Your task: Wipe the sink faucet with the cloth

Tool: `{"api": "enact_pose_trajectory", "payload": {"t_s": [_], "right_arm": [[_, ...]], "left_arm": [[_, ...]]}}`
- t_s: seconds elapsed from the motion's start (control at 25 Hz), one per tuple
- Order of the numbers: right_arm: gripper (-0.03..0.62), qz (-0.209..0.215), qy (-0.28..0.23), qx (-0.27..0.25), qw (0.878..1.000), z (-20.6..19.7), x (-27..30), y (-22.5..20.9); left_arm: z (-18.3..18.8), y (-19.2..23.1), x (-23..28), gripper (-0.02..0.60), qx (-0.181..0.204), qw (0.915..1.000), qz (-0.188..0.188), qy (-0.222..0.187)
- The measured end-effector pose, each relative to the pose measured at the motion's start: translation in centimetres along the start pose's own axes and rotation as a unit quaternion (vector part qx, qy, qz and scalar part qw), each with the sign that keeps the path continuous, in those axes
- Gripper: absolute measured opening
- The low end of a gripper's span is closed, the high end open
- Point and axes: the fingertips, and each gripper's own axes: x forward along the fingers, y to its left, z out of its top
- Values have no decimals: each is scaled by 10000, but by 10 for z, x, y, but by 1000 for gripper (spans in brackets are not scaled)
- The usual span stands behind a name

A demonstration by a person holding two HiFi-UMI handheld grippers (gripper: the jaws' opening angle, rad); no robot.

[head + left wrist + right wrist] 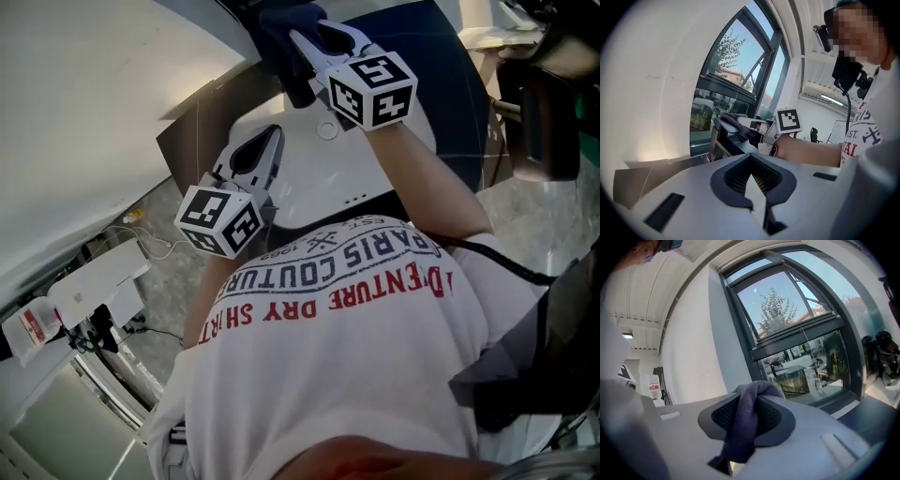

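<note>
My right gripper [302, 39] is at the top of the head view, shut on a dark blue cloth [277, 37] that bunches over its tips. The right gripper view shows the cloth [744, 427] pinched between the pads and hanging down, with my right gripper [752, 397] facing a window. My left gripper [274, 139] hangs lower left over the white sink [309, 178], jaws together and empty. In the left gripper view, my left gripper [751, 158] looks toward the right one and the cloth [739, 125], next to a dark metal upright [715, 143], likely the faucet.
The person's white printed shirt [337, 356] fills the lower head view. A dark blue panel [441, 56] lies behind the sink and brown board [202, 122] to its left. White boxes and cables [94, 291] sit lower left. A large window [797, 324] stands ahead.
</note>
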Motion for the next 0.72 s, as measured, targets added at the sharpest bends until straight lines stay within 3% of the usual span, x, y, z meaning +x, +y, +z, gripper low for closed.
{"api": "enact_pose_trajectory", "payload": {"t_s": [0.72], "right_arm": [[72,28,518,40,9986,-63,33,-32]], "left_arm": [[-20,22,14,2,4,9996,-2,266]]}}
